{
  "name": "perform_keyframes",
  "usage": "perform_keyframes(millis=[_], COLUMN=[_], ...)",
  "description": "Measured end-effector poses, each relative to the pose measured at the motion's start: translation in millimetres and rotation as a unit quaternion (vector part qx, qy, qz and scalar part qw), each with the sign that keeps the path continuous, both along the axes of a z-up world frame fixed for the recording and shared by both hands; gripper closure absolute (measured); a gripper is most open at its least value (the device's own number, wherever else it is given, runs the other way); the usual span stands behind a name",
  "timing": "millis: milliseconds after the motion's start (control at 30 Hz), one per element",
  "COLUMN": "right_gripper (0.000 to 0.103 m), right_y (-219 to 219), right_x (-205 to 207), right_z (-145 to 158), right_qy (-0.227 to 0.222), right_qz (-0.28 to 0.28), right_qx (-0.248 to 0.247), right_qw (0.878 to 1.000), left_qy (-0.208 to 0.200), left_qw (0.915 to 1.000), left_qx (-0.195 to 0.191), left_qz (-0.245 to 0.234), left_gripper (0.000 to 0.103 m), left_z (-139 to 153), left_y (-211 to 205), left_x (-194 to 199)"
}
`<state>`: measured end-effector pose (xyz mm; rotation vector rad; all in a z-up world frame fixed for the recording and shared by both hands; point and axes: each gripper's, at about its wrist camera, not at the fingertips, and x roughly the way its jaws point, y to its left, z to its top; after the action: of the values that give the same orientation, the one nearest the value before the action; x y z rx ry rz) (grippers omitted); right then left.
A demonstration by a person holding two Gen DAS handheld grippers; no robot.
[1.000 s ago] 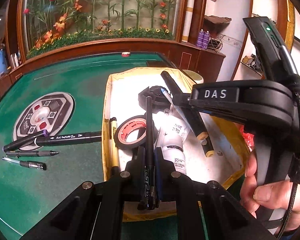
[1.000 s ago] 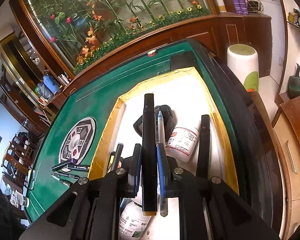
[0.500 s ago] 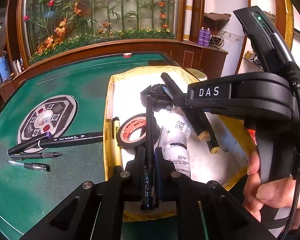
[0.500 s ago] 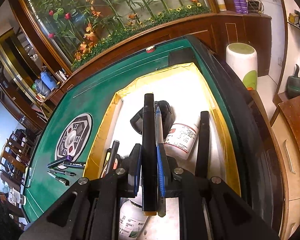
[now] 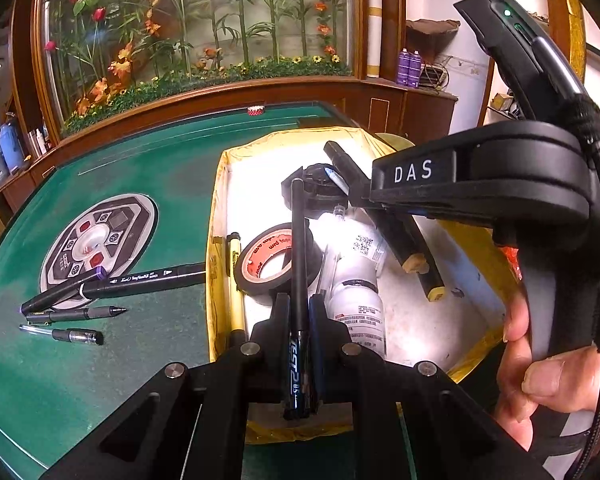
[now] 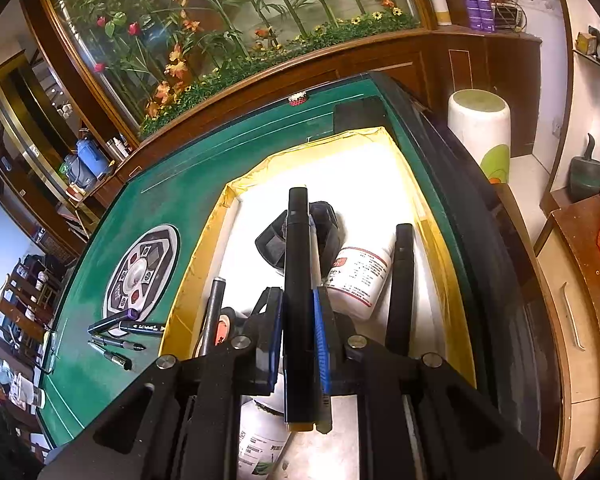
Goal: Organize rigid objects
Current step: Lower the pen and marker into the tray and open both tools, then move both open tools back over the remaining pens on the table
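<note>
Pens (image 5: 299, 264) clamped in both hand-held grippers (above tray (image 5: 476, 248)).

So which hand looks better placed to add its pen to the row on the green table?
Probably the left. Its tool grips one slim pen nearest the row of pens; the right tool pinches a marker over the tray, farther off.

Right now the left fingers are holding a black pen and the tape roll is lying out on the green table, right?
Not quite. The tape roll lies inside the yellow-edged tray, not on the green table, as the left wrist view shows. The left fingers do hold a black pen.
</note>
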<state>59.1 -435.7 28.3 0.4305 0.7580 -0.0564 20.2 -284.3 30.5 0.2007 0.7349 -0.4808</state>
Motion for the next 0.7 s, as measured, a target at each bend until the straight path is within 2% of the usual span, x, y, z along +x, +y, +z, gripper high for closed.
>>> perform_keyframes(millis=[300, 467, 567, 700], right_gripper=[0.086, 0.086, 0.086, 0.086], right_y=[-4.7, -7.1, -9.1, -11.5], right_x=[-2.2, -7.3, -12.3, -14.9], right_z=[-0.4, 4.7, 10.9, 15.7], right_qy=[0.001, -0.012, -0.025, -0.036], right_qz=[-0.008, -0.016, -0.024, -0.029], right_qx=[-0.001, 0.0, -0.005, -0.002], right_qw=[1.0, 1.0, 0.999, 0.999], left_qy=[0.002, -0.012, -0.023, -0.037], left_qw=[1.0, 0.9999, 0.9994, 0.9987], left_qx=[0.0, -0.012, -0.025, -0.03], left_qz=[-0.004, -0.001, 0.002, 0.015], left_gripper=[0.094, 0.07, 0.063, 0.06], left_z=[-1.7, 4.2, 10.1, 15.2], left_y=[-0.1, 2.8, 7.1, 14.5], left_x=[-0.9, -4.9, -7.4, -10.0])
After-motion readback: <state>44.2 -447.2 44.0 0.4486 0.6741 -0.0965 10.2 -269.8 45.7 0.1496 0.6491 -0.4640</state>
